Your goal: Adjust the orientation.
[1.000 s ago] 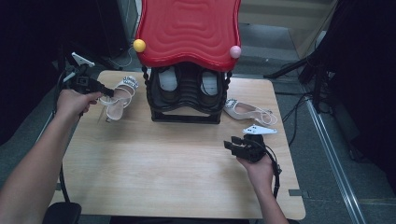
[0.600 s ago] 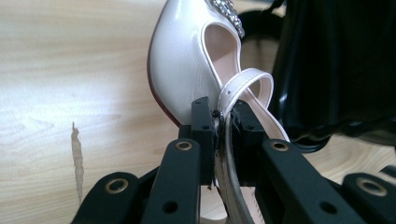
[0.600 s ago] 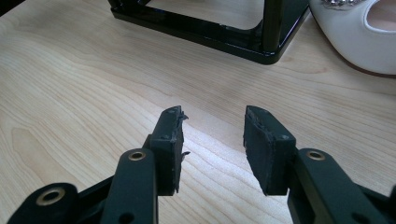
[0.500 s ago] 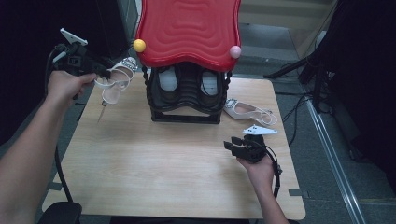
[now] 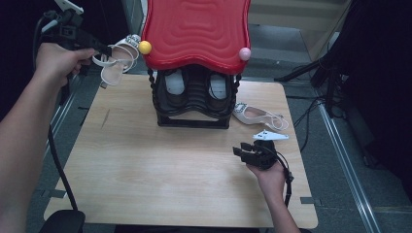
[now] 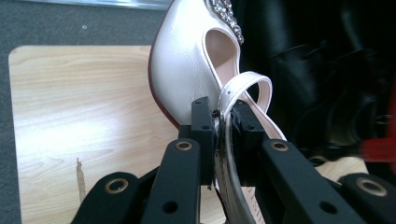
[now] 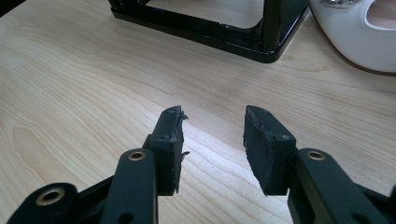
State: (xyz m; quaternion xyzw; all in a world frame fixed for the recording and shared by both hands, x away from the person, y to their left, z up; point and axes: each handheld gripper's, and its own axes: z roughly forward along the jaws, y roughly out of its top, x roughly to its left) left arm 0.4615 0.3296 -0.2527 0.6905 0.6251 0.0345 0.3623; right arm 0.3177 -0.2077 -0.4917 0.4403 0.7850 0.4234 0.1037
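White sandal (image 5: 114, 60): lifted off the surface (image 5: 145, 165) over the last second, now held in the air at the rack's (image 5: 194, 97) upper left, strap clamped in the left hand-held gripper (image 5: 99, 48). Placement on the rack judged next. Right hand-held gripper (image 7: 212, 140) kept wide, empty, low over the surface.

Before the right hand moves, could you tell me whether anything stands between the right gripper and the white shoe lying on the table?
Nothing visible does: bare table lies between the open right gripper and the shoe; the black rack stands off to the side.
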